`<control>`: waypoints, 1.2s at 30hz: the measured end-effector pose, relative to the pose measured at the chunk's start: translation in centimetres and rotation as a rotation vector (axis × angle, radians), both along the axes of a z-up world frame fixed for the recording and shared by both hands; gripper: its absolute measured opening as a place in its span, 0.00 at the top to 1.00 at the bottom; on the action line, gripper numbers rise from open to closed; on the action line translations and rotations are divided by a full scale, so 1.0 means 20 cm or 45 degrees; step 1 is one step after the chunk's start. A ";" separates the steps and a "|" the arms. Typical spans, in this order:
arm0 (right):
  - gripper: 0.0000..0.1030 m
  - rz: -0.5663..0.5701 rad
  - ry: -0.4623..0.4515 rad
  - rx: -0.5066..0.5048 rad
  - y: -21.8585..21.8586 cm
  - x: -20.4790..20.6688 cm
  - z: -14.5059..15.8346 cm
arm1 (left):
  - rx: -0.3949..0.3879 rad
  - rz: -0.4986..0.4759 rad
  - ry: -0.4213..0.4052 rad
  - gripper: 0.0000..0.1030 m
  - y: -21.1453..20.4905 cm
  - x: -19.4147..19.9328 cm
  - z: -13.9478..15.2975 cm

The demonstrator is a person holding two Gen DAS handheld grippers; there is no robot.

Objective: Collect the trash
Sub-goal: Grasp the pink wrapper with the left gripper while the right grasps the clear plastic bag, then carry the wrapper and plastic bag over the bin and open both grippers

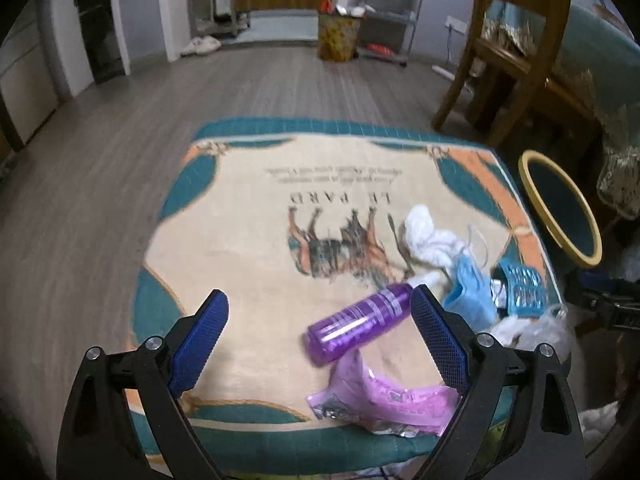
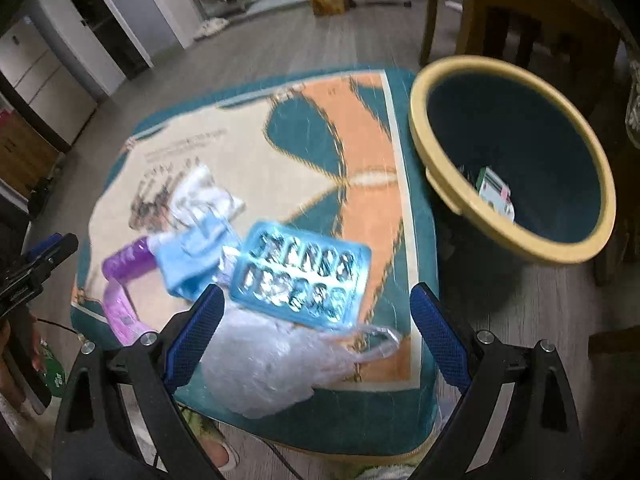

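Trash lies on a cloth-covered stool (image 1: 240,216). A purple bottle (image 1: 358,322) lies on its side between the open fingers of my left gripper (image 1: 320,306), a pink wrapper (image 1: 384,398) just below it. Further right are white tissue (image 1: 430,240), a blue face mask (image 1: 468,292) and a blue blister pack (image 1: 520,288). My right gripper (image 2: 316,300) is open and empty over the blister pack (image 2: 300,274) and a clear plastic bag (image 2: 264,364). The mask (image 2: 192,256) and bottle (image 2: 128,262) lie left of it. The yellow-rimmed bin (image 2: 436,160) stands to the right.
A small carton (image 2: 496,194) lies inside the bin. A wooden chair (image 1: 516,48) stands behind the bin (image 1: 560,208). A patterned bag (image 1: 338,36) and metal shelves stand far across the wood floor. My left gripper shows at the left edge of the right wrist view (image 2: 36,268).
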State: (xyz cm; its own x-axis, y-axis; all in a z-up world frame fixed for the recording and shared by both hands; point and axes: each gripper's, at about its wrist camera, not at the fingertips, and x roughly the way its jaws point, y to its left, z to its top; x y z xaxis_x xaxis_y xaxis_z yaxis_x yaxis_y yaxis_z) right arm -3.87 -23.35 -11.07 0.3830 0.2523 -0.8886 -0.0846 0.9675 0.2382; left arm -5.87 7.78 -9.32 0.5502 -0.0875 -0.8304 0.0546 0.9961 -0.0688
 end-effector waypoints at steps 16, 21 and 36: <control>0.45 0.312 0.121 -0.072 0.24 -0.17 -0.13 | 0.017 -0.011 0.262 0.30 -0.21 -0.14 -0.28; 0.68 0.376 0.135 -0.082 0.25 -0.15 -0.13 | 0.028 -0.051 0.313 0.60 -0.22 -0.14 -0.32; 0.78 0.228 -0.072 0.065 0.07 -0.02 0.20 | -0.026 -0.161 0.075 0.87 -0.32 -0.11 0.00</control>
